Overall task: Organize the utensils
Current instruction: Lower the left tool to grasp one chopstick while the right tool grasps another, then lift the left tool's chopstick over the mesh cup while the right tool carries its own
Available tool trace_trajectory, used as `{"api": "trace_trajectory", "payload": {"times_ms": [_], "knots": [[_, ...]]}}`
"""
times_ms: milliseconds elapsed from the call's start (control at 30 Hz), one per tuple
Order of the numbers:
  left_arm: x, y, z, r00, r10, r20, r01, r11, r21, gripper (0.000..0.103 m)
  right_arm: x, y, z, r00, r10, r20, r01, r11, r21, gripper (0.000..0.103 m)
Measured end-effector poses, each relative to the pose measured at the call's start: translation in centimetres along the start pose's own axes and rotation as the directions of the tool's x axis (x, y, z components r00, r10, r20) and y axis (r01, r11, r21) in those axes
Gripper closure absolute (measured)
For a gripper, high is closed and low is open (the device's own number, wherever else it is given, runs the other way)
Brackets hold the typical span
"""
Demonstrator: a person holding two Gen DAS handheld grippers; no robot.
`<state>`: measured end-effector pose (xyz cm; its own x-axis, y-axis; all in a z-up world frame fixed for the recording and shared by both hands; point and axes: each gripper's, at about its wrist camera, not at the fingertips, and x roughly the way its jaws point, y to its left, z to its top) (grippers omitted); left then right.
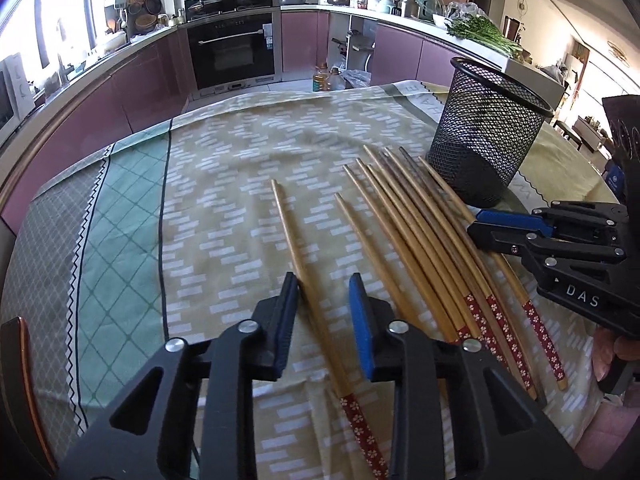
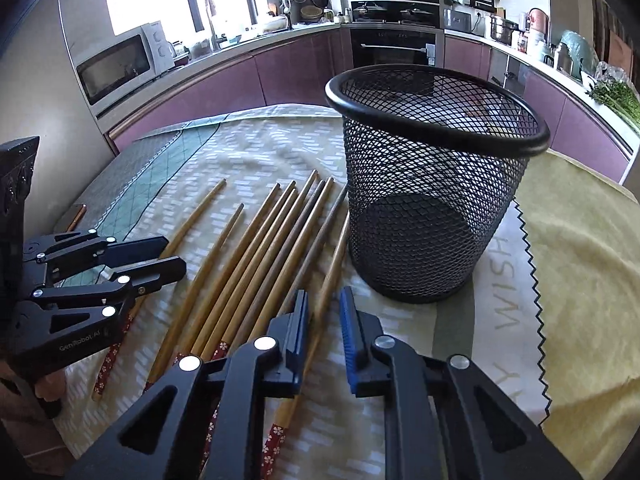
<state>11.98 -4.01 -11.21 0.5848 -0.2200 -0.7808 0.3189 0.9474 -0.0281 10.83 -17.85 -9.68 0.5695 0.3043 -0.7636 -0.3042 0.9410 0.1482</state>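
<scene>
Several bamboo chopsticks (image 1: 404, 232) with red flowered handles lie side by side on the table; they also show in the right wrist view (image 2: 256, 256). One chopstick (image 1: 304, 280) lies apart on the left, between the open jaws of my left gripper (image 1: 324, 284), which hovers low over it. My right gripper (image 2: 324, 300) is open over the rightmost chopstick (image 2: 332, 272), next to the empty black mesh cup (image 2: 432, 184). The cup (image 1: 484, 132) stands upright just beyond the chopstick tips. Each gripper shows in the other's view, the right one (image 1: 480, 226) and the left one (image 2: 172, 254).
The table wears a yellow-green patterned cloth (image 1: 224, 168) with a green checked band on the left. A plain yellow cloth (image 2: 580, 260) lies right of the cup. Purple kitchen cabinets (image 1: 140, 84), an oven and cluttered counters ring the room behind.
</scene>
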Motion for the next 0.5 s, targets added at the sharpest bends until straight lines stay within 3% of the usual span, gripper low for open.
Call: {"api": "trace_trajectory", "payload": {"times_ms": [67,167,333,500], "knots": [[-0.3,0.1,0.0,1.0,-0.017,-0.001,0.017,1.0,-0.018,0.091,-0.1,0.1,-0.1,1.0,0.01,0.002,-0.01,1.0,0.001,0.094],[-0.4,0.7,0.1,0.999,-0.04,-0.001,0.04,0.998,-0.056,0.095,-0.7,0.1,-0.1,0.999,0.034,0.014,-0.034,0.999,0.004,0.097],[-1.3,1.0,0.0,0.998,-0.062,0.012,0.063,0.996,-0.07,0.095,-2.8,0.0,-0.2,0.994,0.088,0.063,-0.088,0.996,-0.005,0.097],[-4.0,1.0,0.6,0.991,-0.111,0.077,0.115,0.992,-0.048,0.095,-5.9,-0.6,0.3,0.981,0.131,0.145,-0.132,0.991,-0.005,0.097]]}}
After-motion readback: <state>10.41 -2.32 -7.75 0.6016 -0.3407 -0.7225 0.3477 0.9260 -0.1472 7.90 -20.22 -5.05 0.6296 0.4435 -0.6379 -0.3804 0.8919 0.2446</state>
